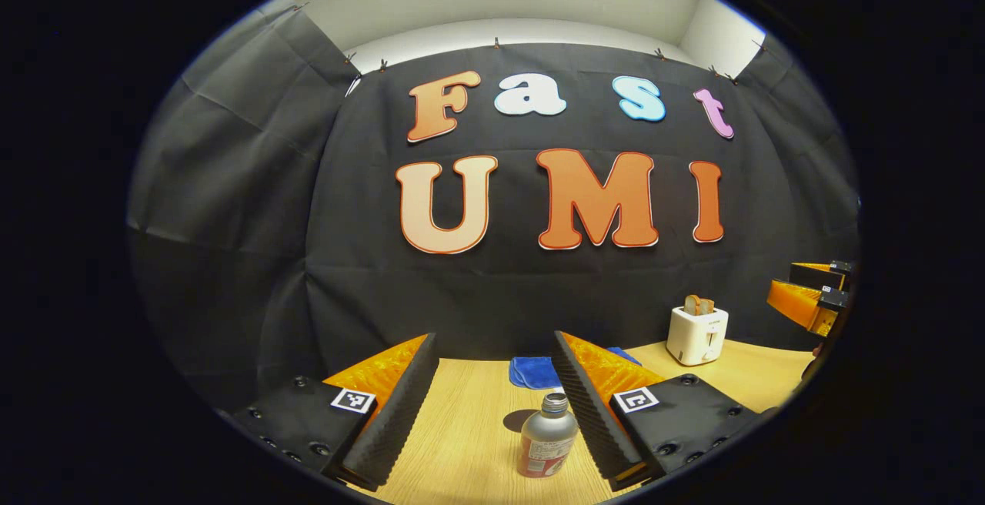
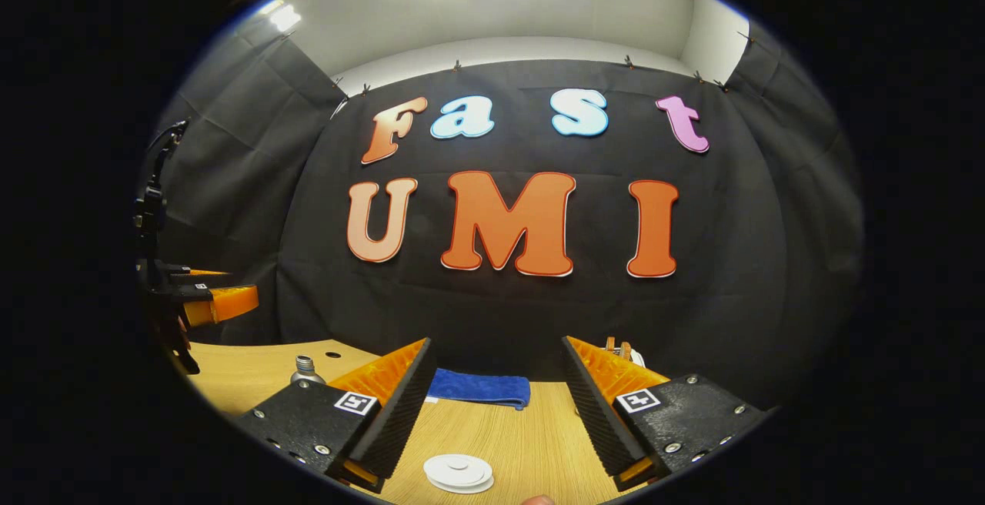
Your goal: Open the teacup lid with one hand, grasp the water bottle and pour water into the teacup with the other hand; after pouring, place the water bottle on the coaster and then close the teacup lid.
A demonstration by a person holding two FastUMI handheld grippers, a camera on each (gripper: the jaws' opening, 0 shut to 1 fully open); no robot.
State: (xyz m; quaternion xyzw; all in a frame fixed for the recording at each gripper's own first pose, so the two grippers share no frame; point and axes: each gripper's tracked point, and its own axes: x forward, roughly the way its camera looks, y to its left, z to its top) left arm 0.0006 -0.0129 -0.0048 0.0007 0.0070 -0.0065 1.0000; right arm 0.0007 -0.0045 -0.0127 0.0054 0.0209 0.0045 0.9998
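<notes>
In the left gripper view, the left claw (image 1: 496, 413) sits at the bottom of the frame with its two fingers spread wide apart, gripping nothing. At the right edge of that frame the right claw (image 1: 812, 293) is raised and seen from the side. In the right gripper view, the right claw (image 2: 496, 413) is likewise spread wide at the bottom, and the left claw (image 2: 208, 297) shows at the left edge, raised.
</notes>
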